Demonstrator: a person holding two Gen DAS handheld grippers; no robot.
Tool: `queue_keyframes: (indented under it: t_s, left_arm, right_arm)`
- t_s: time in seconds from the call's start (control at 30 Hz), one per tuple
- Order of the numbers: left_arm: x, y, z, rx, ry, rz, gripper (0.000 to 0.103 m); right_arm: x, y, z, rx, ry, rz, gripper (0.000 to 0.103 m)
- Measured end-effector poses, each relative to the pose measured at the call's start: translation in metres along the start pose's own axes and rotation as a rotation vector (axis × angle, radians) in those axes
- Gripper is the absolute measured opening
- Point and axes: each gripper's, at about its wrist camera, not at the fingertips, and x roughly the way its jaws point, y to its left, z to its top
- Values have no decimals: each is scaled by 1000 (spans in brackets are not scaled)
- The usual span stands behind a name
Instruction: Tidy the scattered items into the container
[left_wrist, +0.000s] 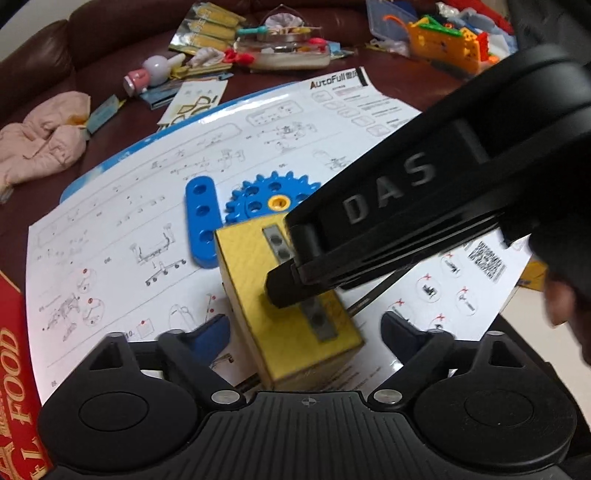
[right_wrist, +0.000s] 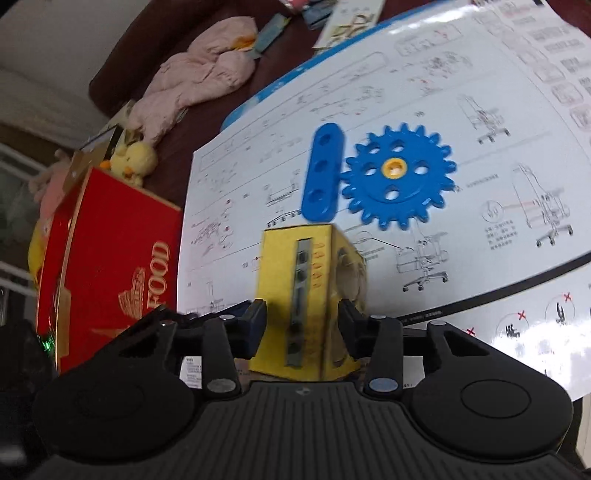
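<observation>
The right gripper (right_wrist: 302, 314) seems clamped on the yellow block (right_wrist: 306, 295). At its twelve o'clock lie a blue gear (right_wrist: 400, 177) and blue strip (right_wrist: 322, 172). The left gripper (left_wrist: 303, 332) stands open.

The left gripper (left_wrist: 301, 326) points steeply down, its two fingers spread wide at the lower centre of its own view with clear gaps on both sides of what stands between them. The right gripper (right_wrist: 302, 317) also tilts downward, its jaws much narrower, the pads pressing both sides of the yellow block (right_wrist: 310, 295) at the lower centre of its view. In the left wrist view the right gripper's black body enters from the upper right, and a blurred hand (left_wrist: 565, 306) shows at the right edge.
</observation>
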Motion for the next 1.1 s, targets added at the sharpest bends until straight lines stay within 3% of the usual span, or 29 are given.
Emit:
queue_keyframes:
  t_s: [0.07,0.2,0.27,0.4,0.7,0.83,1.1]
  left_arm:
    - [2,9,-5,-28,12,-17,72]
    - [-5,23,-15,-4,-9,13,63]
    - [-7,34,-17,-8,-5,-1,62]
    - [-9,63,-19,-109,-4,-51,61]
    - [-11,108,-25,-301,-2,-90,61]
    - [-6,131,-36,-423,18,-142,62]
    - [-12,147,-47,-476,28,-107,69]
  right_arm:
    - [-2,1,0,-31,-19,-36,50]
    - [-5,-10,-1,-23,-26,-68,50]
    - [-5,-13,-3,-25,-34,-81,50]
    - [0,-14,-7,-51,-57,-119,50]
    - [17,-11,-2,-10,-49,-43,54]
    - [36,-7,2,1,-28,-25,54]
    - [69,7,18,34,-8,37,55]
